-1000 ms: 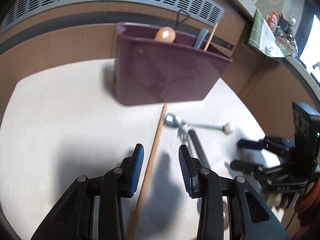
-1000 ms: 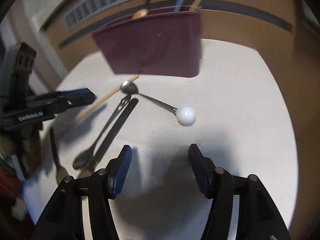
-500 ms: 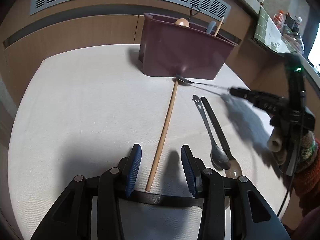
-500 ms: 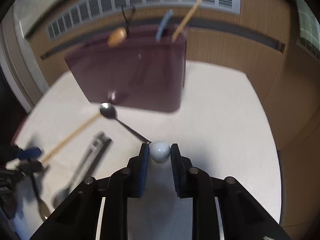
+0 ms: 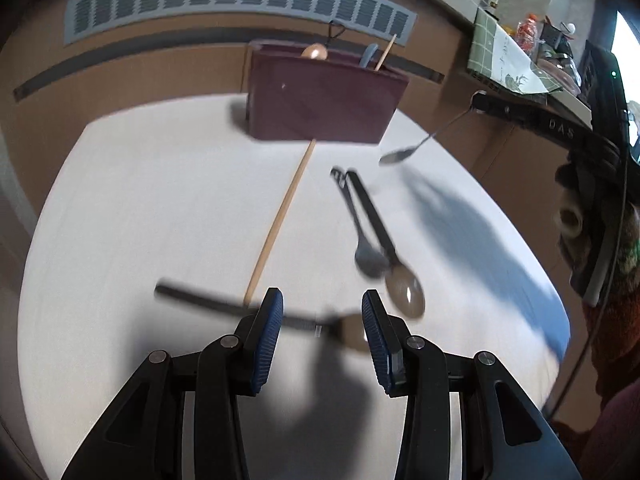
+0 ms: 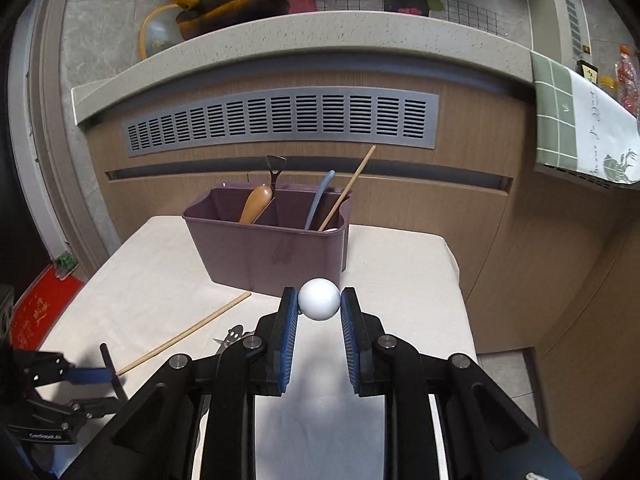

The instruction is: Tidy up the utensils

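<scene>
The counter [image 5: 120, 200] carries my maroon caddy [image 6: 272, 256] at its far edge, with handles poking out of its compartments. My left hand-held gripper [image 5: 322, 316] hangs spread over a dark-handled spoon [image 5: 256, 312] at the near edge (blurred). My right hand-held gripper [image 6: 319, 306] pinches the white ball end of a metal spoon [image 5: 420, 144], held clear above the counter.

A utensil box [image 5: 320, 100] stands at the back of the counter [image 5: 140, 200]. Before it lies a chopstick [image 5: 280, 220], with two spoons [image 5: 380, 248] to its right. A fork [image 5: 224, 304] lies crosswise nearest the left tongs [image 5: 322, 320].
</scene>
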{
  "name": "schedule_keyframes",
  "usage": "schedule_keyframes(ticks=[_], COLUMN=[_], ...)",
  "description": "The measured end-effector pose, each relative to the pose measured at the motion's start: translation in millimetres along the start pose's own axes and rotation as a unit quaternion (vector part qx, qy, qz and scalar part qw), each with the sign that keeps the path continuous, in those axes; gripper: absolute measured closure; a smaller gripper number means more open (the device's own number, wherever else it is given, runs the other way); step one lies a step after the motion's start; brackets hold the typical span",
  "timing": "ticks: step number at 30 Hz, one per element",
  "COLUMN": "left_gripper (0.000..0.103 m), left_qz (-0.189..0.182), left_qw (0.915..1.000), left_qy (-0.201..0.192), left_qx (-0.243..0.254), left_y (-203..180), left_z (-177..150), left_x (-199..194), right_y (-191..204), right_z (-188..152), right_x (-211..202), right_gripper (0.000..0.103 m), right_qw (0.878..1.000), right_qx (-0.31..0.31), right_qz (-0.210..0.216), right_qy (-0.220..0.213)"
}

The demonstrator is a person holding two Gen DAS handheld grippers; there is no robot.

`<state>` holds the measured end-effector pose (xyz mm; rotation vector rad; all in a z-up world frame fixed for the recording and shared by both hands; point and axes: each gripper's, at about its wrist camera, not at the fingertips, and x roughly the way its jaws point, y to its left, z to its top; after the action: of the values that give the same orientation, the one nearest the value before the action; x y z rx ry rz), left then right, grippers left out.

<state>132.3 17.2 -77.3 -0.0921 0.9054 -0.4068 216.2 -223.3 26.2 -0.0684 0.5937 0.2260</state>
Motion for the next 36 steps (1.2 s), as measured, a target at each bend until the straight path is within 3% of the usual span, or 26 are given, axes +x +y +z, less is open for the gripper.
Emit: schedule_keyframes(ticks=[4, 8, 10, 13, 15, 19, 27, 36], left_gripper=[0.061, 0.061, 0.061, 0.062, 0.062, 0.062, 0.062, 0.062], left_qz=[0.011, 0.044, 0.067, 0.058, 0.056, 0.032, 0.055, 0.094], left_qw=[0.9993, 0.9974, 0.9933, 0.9830, 0.9810, 0.9847, 0.9928, 0.9945], left_qy=[0.015, -0.012, -0.013, 0.017, 0.010, 0.015, 0.012, 0.020], left_qx=[-0.033, -0.056, -0.093, -0.173, -0.185, -0.170, -0.105, -0.042], left_y=[11.3, 19.8, 32.5, 53.2, 55.4, 49.6, 28.3, 11.1], left_z=[-10.0, -4.3, -1.2, -1.5, 0.3, 16.9, 66.5, 62.6], left_x=[-4.0, -7.8, -5.5, 4.2, 3.9, 21.1, 67.3, 70.0], right_y=[2.3, 3.7, 3.7, 1.9, 1.8, 0.1, 2.5, -4.3], right_z=[-7.5, -15.2, -19.8, -25.3, -28.4, -33.2, -42.5, -32.8], right_x=[-6.5, -16.9, -20.3, -24.2, -26.0, -23.9, -7.4, -10.6], right_gripper=[0.083, 0.083, 0.083, 0.083, 0.083, 0.083, 0.083, 0.083], right_qw=[1.000, 1.000, 1.000, 1.000, 1.000, 1.000, 1.000, 0.999], right_qx=[0.002, 0.004, 0.003, 0.001, 0.000, 0.004, 0.000, -0.010], right_qz=[0.004, 0.001, -0.002, -0.005, -0.008, -0.006, -0.020, -0.050], right_qy=[-0.003, -0.007, -0.005, -0.001, -0.002, 0.003, 0.018, -0.007])
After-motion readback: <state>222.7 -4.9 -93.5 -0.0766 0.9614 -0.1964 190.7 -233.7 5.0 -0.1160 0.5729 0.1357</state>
